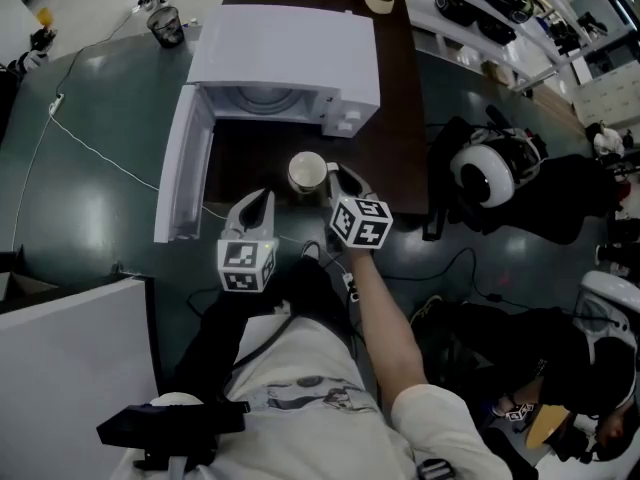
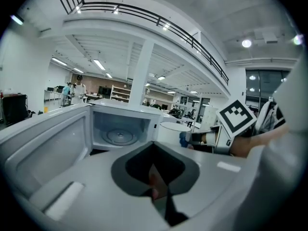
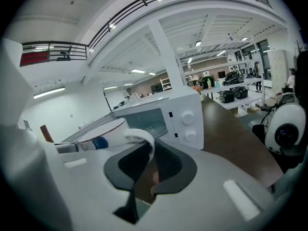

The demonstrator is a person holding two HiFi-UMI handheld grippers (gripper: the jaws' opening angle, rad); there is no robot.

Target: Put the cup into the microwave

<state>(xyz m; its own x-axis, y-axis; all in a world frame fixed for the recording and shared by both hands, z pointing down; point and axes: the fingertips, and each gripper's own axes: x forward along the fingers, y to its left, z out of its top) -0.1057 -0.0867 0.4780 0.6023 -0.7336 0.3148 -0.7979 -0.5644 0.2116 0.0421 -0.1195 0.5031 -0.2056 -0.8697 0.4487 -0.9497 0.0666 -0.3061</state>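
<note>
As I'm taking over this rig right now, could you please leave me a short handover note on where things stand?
Right gripper: shut on the handle of the cup.
Left gripper: shut, empty, beside the cup.
Cup: in front of the microwave, outside it; door open.
Done: door open, cup gripped.
To do: set the cup inside, release.

The white box microwave (image 1: 285, 53) stands on the dark wooden surface (image 1: 400, 158), its door (image 1: 185, 168) swung left; the white ceramic cup (image 1: 307, 172) is before its opening, near the front edge.
</note>
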